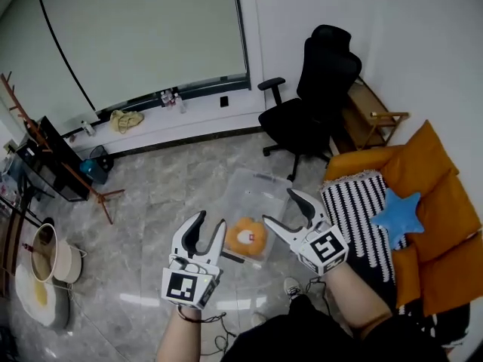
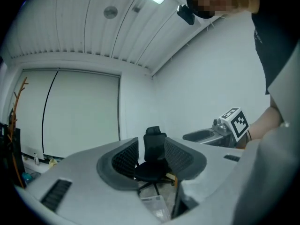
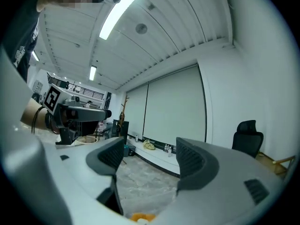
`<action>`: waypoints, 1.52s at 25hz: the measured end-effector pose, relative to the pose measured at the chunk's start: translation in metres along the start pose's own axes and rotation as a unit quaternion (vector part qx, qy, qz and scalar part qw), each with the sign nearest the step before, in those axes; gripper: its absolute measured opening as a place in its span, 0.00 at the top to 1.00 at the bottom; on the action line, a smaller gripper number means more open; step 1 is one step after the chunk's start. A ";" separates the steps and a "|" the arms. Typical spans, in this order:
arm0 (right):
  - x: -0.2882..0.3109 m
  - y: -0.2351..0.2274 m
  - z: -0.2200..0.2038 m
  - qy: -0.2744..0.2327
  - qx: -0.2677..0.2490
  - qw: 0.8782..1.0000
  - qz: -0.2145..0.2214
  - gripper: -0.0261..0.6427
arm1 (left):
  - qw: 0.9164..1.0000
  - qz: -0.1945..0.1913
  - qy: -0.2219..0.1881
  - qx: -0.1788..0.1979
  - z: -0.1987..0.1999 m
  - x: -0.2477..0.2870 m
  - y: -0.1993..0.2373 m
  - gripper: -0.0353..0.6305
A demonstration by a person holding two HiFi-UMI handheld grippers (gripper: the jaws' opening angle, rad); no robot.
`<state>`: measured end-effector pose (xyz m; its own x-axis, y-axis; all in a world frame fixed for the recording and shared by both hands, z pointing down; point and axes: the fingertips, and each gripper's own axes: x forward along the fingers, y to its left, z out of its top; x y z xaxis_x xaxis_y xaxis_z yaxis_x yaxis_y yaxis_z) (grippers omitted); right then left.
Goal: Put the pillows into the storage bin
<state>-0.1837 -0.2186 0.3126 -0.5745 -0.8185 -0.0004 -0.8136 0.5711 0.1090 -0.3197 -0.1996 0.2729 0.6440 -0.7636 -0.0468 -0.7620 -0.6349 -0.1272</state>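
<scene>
Both tools are held up side by side over the floor (image 1: pixel 158 194), pointing roughly level, markers facing the head cam.

L tool (image 1: pixel 210 219): jaws spread, nothing btwn them. In the left gripper view only the black office chair (image 2: pixel 151 159) across the room shows through the gap, w/ a bit of the clear bin below it.

R tool (image 1: pixel 278 207): jaws spread wide, also empty. In the right gripper view there's bare floor and the window wall btwn the pads, and a sliver of orange at the bottom edge.

Storage bin (image 1: pixel 253 191): clear plastic, on the floor just beyond and below the tools, btwn them in the head view. Orange pillow (image 1: pixel 246 237) w/ a pale patch lies in its near end, touched by neither tool.

Other pillows are on the sofa (image 1: pixel 441 194) at right: striped pillow (image 1: pixel 355 210), black-and-white, on the seat edge nearest the bin; blue star pillow (image 1: pixel 398 215) just beside it, overlapping its right edge. Both are well apart from the tools.

Office chair (image 1: pixel 313 104) stands past the bin, near the sofa's far end.
</scene>
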 end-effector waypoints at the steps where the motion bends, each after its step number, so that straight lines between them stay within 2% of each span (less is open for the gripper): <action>1: -0.005 -0.002 0.002 -0.002 -0.001 1.000 -0.005 0.43 | 1.000 -0.003 -0.006 0.000 0.003 0.002 -0.004 0.71; 9: -0.056 0.007 0.003 0.000 -0.005 0.998 -0.057 0.42 | 0.998 -0.059 -0.019 -0.019 0.004 -0.009 -0.052 0.71; 15: -0.112 -0.004 -0.021 0.025 0.006 0.992 -0.122 0.42 | 0.990 -0.137 -0.006 -0.042 -0.016 0.007 -0.108 0.71; 21: -0.187 -0.038 -0.041 0.055 0.022 0.979 -0.195 0.41 | 0.974 -0.221 0.006 -0.058 -0.023 0.039 -0.186 0.71; 27: -0.276 -0.096 -0.050 0.057 0.031 0.965 -0.254 0.40 | 0.955 -0.287 0.025 -0.062 -0.017 0.082 -0.284 0.71; 29: -0.310 -0.121 -0.053 0.062 0.033 0.960 -0.271 0.40 | 0.949 -0.305 0.034 -0.070 -0.014 0.101 -0.321 0.71; 32: -0.371 -0.159 -0.064 0.073 0.044 0.951 -0.297 0.40 | 0.939 -0.334 0.046 -0.059 -0.019 0.125 -0.388 0.71; 35: -0.433 -0.195 -0.079 0.079 0.057 0.941 -0.323 0.40 | 0.928 -0.359 0.084 -0.051 -0.023 0.144 -0.453 0.71; 38: -0.488 -0.228 -0.096 0.089 0.066 0.933 -0.342 0.39 | 0.921 -0.375 0.085 -0.064 -0.026 0.169 -0.514 0.71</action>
<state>0.2908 0.0443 0.3834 0.0978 -0.9851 0.1412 -0.9952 -0.0958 0.0211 0.1790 -0.0056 0.3559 0.9808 -0.1060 0.1637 -0.1168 -0.9915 0.0579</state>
